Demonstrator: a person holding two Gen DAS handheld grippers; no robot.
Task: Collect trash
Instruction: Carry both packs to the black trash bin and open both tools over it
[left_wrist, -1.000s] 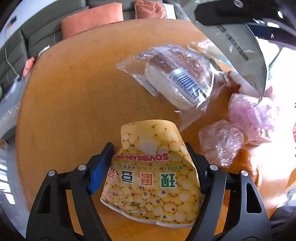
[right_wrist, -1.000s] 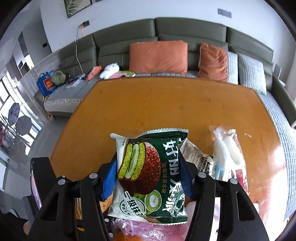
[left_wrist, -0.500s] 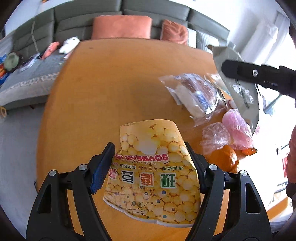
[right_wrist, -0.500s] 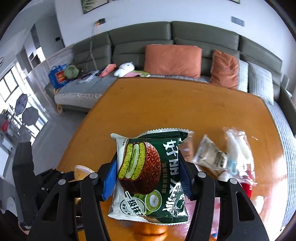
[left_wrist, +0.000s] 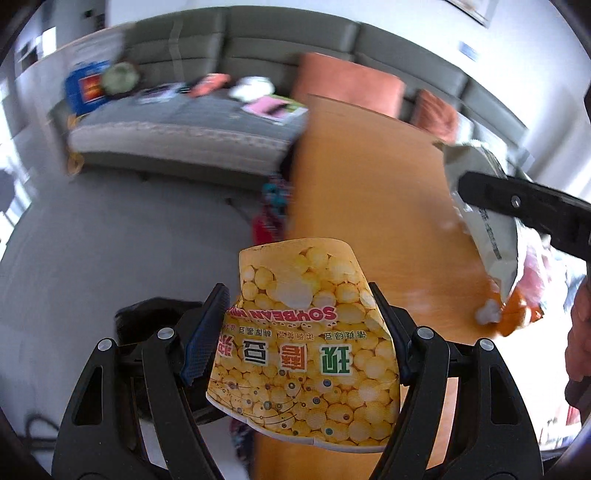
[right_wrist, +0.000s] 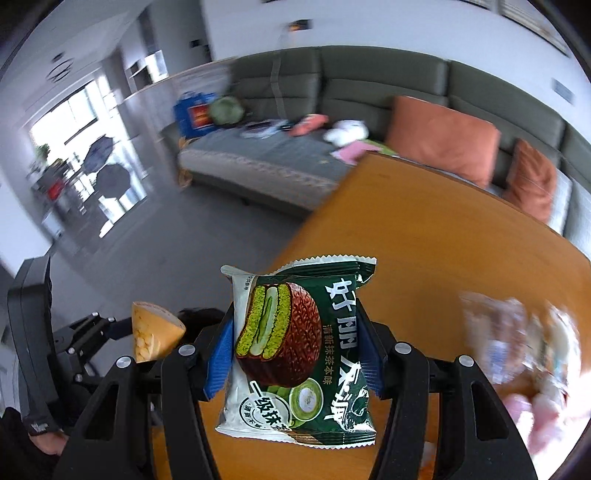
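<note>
My left gripper (left_wrist: 297, 317) is shut on a crushed yellow soybean milk cup (left_wrist: 306, 350) and holds it over the left edge of the wooden table (left_wrist: 369, 192). The cup also shows at the left of the right wrist view (right_wrist: 151, 332). My right gripper (right_wrist: 295, 332) is shut on a green matcha pie wrapper (right_wrist: 299, 350), held above the table's left edge (right_wrist: 424, 240). That wrapper shows from behind in the left wrist view (left_wrist: 487, 218). More wrappers lie blurred on the table at the right (right_wrist: 517, 332).
A dark bin-like thing (left_wrist: 155, 321) stands on the grey floor (left_wrist: 110, 240) under my left gripper. A grey sofa (right_wrist: 369, 85) with orange cushions (right_wrist: 439, 133) runs behind the table. An orange (left_wrist: 521, 314) and pink wrappers (left_wrist: 535, 266) lie near the table's front right.
Both grippers have swung left with their trash, from over the middle of the table to its left edge. The floor and the dark bin-like thing have come into view.
</note>
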